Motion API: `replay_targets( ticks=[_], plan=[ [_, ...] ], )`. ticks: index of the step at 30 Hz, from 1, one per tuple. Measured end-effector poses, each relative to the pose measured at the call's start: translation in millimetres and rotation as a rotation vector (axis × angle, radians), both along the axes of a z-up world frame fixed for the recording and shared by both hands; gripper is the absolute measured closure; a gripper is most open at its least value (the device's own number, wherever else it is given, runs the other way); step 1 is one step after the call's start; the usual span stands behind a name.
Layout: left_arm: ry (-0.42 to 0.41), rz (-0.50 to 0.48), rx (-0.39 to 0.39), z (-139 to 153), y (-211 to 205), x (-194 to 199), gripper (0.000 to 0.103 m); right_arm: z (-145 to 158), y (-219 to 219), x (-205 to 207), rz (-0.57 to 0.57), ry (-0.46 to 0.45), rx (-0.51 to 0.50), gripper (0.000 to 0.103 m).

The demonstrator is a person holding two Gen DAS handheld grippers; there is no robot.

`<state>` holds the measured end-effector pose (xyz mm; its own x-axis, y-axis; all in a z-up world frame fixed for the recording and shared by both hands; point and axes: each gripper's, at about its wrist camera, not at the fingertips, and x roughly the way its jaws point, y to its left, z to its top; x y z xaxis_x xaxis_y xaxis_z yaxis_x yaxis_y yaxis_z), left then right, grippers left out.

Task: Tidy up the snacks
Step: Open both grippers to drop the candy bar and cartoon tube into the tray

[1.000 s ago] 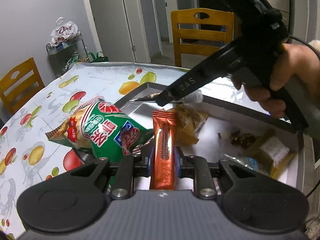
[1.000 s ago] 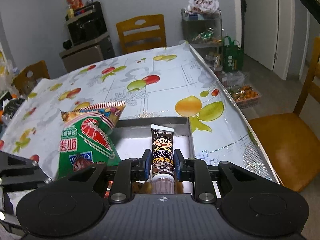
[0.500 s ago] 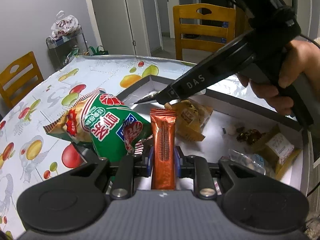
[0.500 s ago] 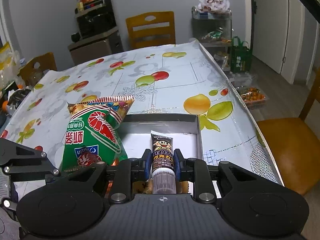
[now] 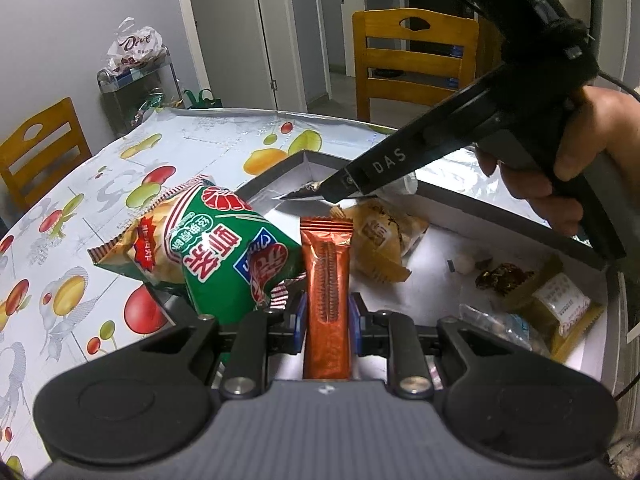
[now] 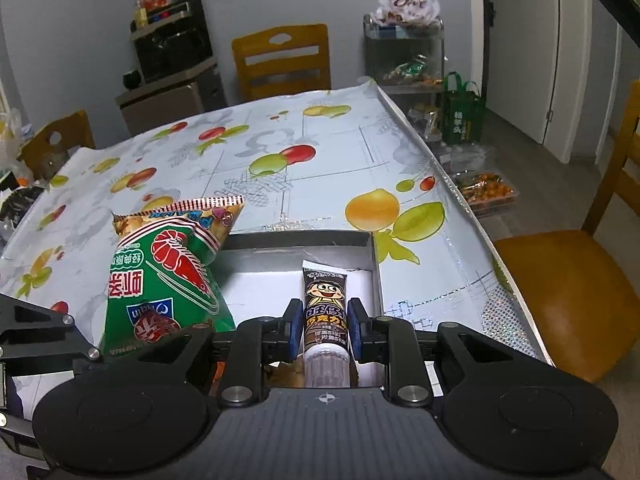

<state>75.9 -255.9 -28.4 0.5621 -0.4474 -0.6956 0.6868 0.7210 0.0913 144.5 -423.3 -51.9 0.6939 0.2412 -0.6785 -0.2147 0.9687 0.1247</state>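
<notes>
An orange-brown wafer bar packet [image 5: 326, 296] is pinched upright between the blue pads of the left gripper [image 5: 326, 322], above the near edge of a shallow grey-walled box [image 5: 520, 222] in which other wrapped snacks [image 5: 382, 240] are lying. A brown chocolate tube [image 6: 325, 312] with a cartoon face is clamped by the right gripper [image 6: 325, 326] over the box's far corner. A green shrimp-chip bag [image 6: 164, 276] is propped against the box's side wall, on the fruit-patterned tablecloth [image 6: 320, 168].

Dim indoor light with a cool cast. Soft glare sheens the glossy bench [image 6: 320, 168] cover. Strong fisheye bending and dark vignetting at the corners; near objects stay sharp, far walls soften.
</notes>
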Motion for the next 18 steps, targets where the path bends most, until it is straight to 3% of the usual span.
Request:
replay_targets(
  ticks=[3,6,9,11,12,13,17,18],
  plan=[
    [0.006,0.004,0.007,0,-1,0,0.082,2,-1,-3,0.004,-0.006,0.004,0.076],
    [0.011,-0.001,0.010,0,-2,-1,0.071,3,-2,-5,0.005,-0.004,0.010,0.074],
    [0.001,-0.008,0.000,1,-1,-5,0.054,3,-2,-7,0.009,0.002,0.014,0.071],
    [-0.010,-0.009,-0.001,2,-1,-7,0.036,3,0,-8,0.013,0.003,0.006,0.068],
    [-0.023,-0.005,0.001,3,-1,-9,0.032,4,0,-9,0.016,0.004,0.007,0.062],
    [-0.034,-0.001,0.002,4,-1,-10,0.027,5,1,-11,0.015,0.002,0.005,0.050],
    [-0.044,0.008,-0.002,7,-1,-12,0.018,9,3,-18,0.024,-0.022,-0.006,0.038],
    [-0.046,0.013,-0.002,8,0,-12,0.016,11,3,-20,0.025,-0.028,-0.010,0.031]
  ],
)
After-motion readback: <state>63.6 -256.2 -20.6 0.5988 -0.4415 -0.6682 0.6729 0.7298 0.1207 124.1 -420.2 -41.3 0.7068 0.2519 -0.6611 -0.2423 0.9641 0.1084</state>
